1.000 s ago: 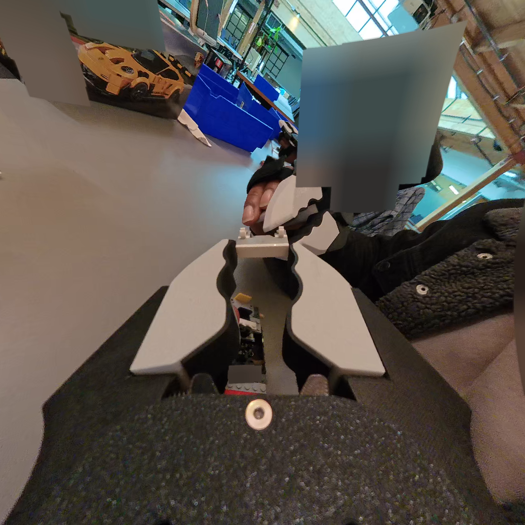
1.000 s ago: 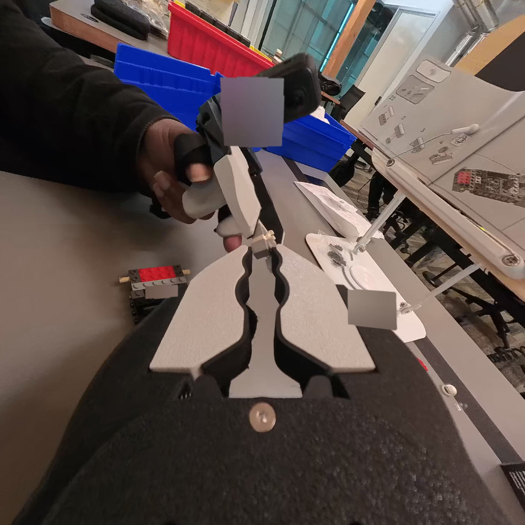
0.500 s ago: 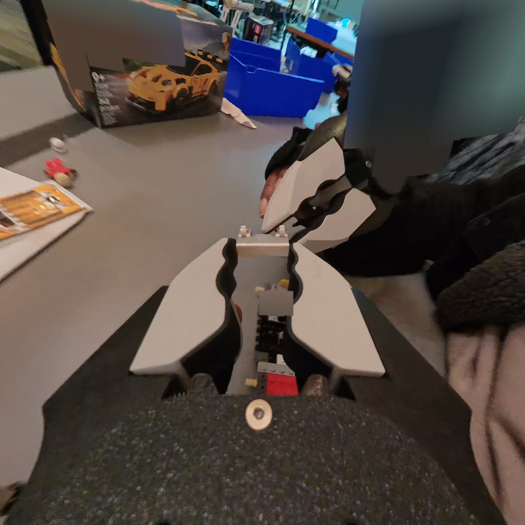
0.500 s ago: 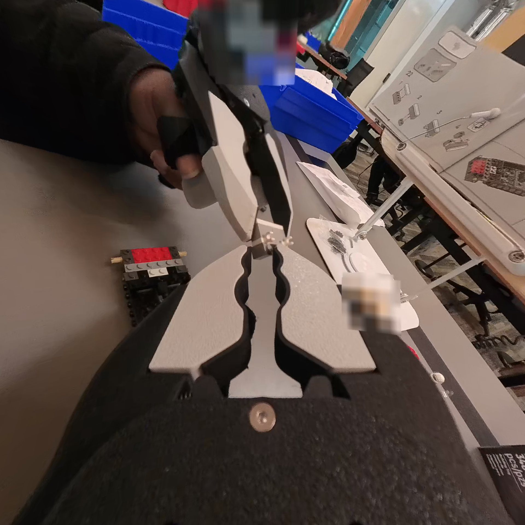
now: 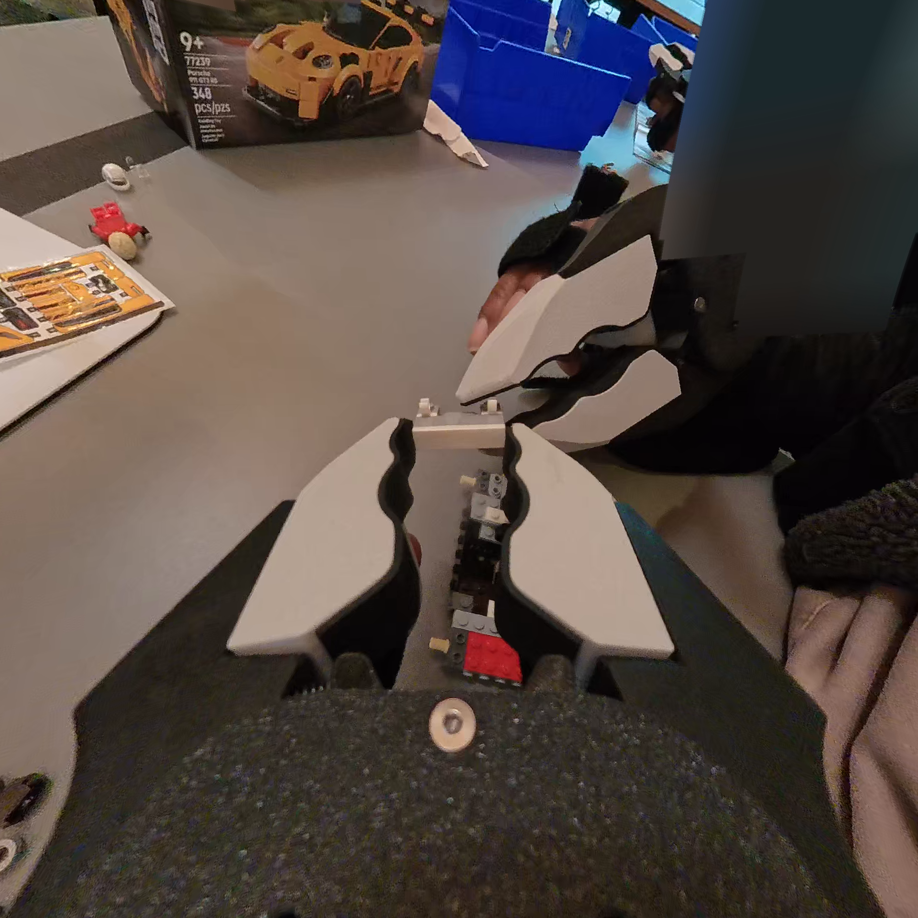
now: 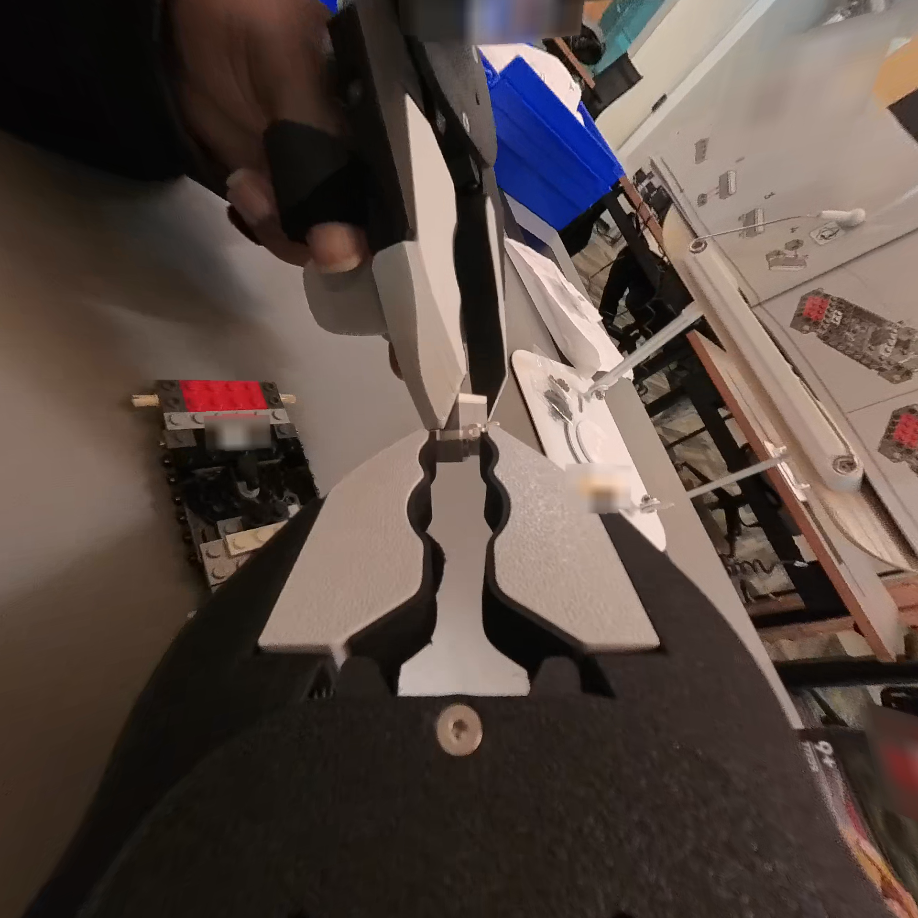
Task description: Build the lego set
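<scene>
In the left wrist view, the left gripper point(image 5: 459, 432) pinches a pale grey lego brick with two small clips on its far edge point(image 5: 458, 430) crosswise between its white fingertips, held above the grey tabletop point(image 5: 258, 318). Below, seen through the gap between the fingers, lies the partly built black-and-grey lego chassis with a red plate at its near end point(image 5: 484, 586). The right gripper point(image 5: 484, 412) comes in from the right — its jaws parted, its upper tip at the brick's right clip. Farther back stand a lego box picturing a yellow car point(image 5: 278, 74), blue plastic bins point(image 5: 521, 94) and a sticker sheet point(image 5: 74, 293) on the left. In the right wrist view, the right gripper's point(image 6: 457, 442) tips stand either side of a small grey clip piece at the brick's point(image 6: 471, 412) end — whether they press it I cannot tell. The left gripper reaches down from above, holding the brick. The chassis point(image 6: 228, 457) rests on the table to the left; an instruction booklet on a stand point(image 6: 819, 278) is at right.
</scene>
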The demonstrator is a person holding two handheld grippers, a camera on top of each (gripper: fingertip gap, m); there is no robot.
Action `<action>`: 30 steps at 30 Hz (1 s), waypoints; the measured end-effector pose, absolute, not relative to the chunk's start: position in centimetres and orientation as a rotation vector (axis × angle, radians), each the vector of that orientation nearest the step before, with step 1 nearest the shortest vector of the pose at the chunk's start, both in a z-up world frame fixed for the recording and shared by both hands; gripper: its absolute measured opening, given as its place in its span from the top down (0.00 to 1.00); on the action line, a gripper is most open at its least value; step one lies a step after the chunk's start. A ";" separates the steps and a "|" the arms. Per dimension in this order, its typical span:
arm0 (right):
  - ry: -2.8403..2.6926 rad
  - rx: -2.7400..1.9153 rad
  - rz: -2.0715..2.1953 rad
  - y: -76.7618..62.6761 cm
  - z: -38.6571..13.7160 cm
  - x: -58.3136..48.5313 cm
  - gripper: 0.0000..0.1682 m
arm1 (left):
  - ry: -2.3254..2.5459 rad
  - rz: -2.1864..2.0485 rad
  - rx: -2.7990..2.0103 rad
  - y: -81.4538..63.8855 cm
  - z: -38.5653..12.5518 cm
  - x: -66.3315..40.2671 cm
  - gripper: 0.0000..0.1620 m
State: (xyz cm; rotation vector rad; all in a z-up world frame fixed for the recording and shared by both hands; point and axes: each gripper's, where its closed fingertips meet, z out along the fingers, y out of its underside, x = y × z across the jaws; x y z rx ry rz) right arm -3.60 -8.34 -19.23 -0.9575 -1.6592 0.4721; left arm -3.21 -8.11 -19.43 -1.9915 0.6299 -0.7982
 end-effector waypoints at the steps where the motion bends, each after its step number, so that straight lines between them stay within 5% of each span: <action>1: -1.654 -0.974 0.469 -8.2 -19.3 -3.6 0.91 | 0.615 -0.803 -1.989 -8.0 -19.4 -3.3 0.78; 22: -1.306 -1.186 1.558 -9.9 -13.8 -2.3 0.91 | 0.758 -1.053 -1.508 -9.9 -15.1 -2.4 0.74; 30: -1.374 -1.177 1.635 -11.3 -14.2 -2.4 0.91 | 0.803 -1.055 -1.501 -10.5 -15.1 -2.1 0.90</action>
